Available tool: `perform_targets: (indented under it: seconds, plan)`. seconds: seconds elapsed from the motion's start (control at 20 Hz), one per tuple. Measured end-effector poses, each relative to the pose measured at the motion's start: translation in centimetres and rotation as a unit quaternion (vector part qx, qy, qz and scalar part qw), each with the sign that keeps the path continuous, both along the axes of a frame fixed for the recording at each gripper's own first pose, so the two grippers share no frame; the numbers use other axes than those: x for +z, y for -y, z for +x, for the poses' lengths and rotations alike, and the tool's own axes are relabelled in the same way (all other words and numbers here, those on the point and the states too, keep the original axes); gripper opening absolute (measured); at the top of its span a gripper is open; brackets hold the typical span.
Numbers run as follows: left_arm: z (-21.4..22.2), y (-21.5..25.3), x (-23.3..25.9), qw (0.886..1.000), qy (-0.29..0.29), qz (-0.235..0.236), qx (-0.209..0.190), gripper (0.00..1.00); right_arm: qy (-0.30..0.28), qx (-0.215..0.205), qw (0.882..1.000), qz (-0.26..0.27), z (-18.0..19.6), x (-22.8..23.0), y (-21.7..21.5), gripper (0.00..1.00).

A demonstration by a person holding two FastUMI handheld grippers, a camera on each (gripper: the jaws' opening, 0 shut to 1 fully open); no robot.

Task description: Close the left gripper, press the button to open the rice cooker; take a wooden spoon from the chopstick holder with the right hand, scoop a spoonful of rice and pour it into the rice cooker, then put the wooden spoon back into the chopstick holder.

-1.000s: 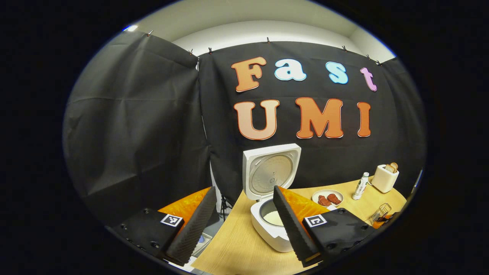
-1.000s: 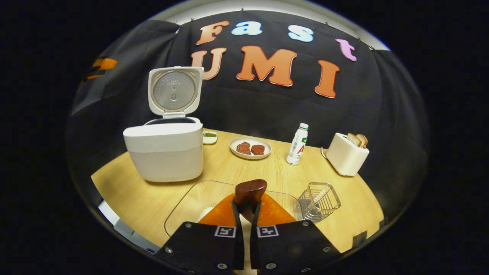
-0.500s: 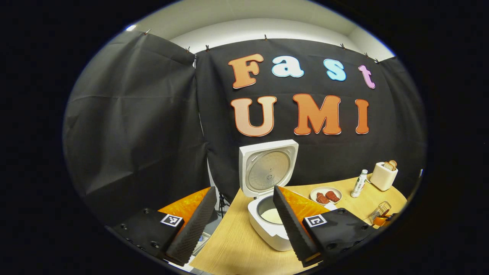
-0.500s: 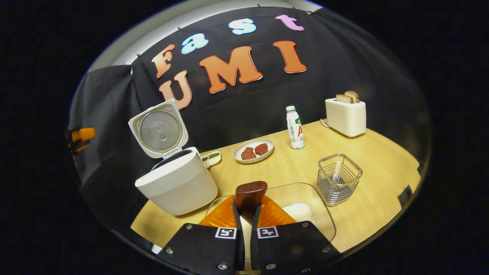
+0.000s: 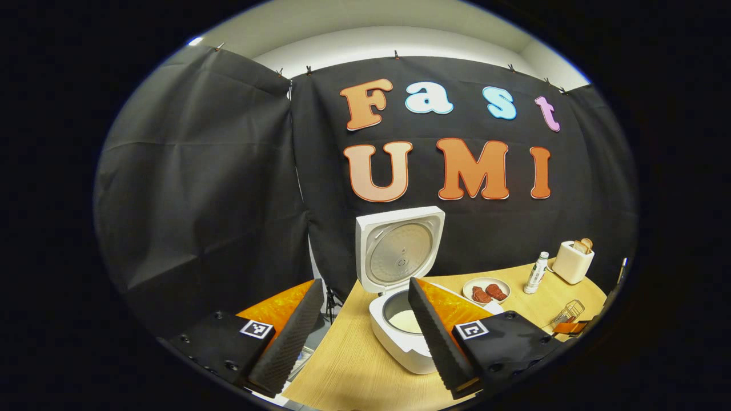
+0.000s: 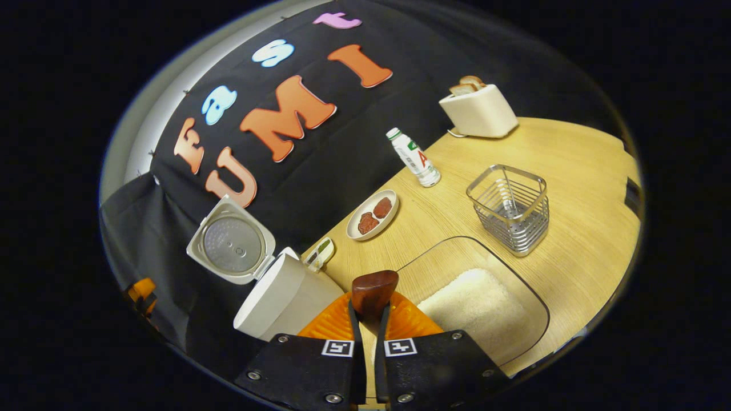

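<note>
The white rice cooker (image 5: 400,342) stands open with its lid (image 5: 400,251) upright and rice in the pot. My left gripper (image 5: 362,342) hangs open in front of it at the table's left edge, with nothing between its fingers. In the right gripper view, my right gripper (image 6: 369,309) is shut on the dark brown wooden spoon (image 6: 374,288), whose end sticks out past the fingertips. It is rolled sideways above the near end of the glass tray (image 6: 531,297), which holds rice (image 6: 474,305). The wire chopstick holder (image 6: 510,208) stands beyond the tray. The rice cooker (image 6: 285,297) is to its left.
On the wooden table (image 6: 577,171) are a plate of meat (image 6: 372,214), a small dish (image 6: 321,253), a white bottle (image 6: 414,164) and a toaster with bread (image 6: 477,111). The left gripper view has the plate (image 5: 486,291), bottle (image 5: 537,273) and toaster (image 5: 573,261) at the right.
The right gripper has rolled with the spoon, so the table tilts in its view and more of the tray's rice shows. The left gripper has drifted slightly back, still open.
</note>
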State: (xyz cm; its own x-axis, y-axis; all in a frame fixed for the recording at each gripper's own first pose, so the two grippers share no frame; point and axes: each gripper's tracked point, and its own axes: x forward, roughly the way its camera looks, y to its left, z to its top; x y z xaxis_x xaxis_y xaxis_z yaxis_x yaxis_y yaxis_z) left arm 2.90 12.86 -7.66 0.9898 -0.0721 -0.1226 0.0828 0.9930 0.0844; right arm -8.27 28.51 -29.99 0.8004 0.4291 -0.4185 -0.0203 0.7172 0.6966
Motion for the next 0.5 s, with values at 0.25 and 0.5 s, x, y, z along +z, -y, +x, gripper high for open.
perform_targets:
  seconds: [0.25,0.5]
  plan:
    - [0.2,0.4,0.3,1.0,0.004,0.007,-0.001,1.0,-0.036,-0.025,0.998,0.049,-0.1,-0.3,1.6,0.06]
    - [0.5,0.7,1.1,1.0,0.015,0.003,-0.002,1.0,-0.055,-0.05,0.993,0.092,0.1,0.3,3.5,0.05]
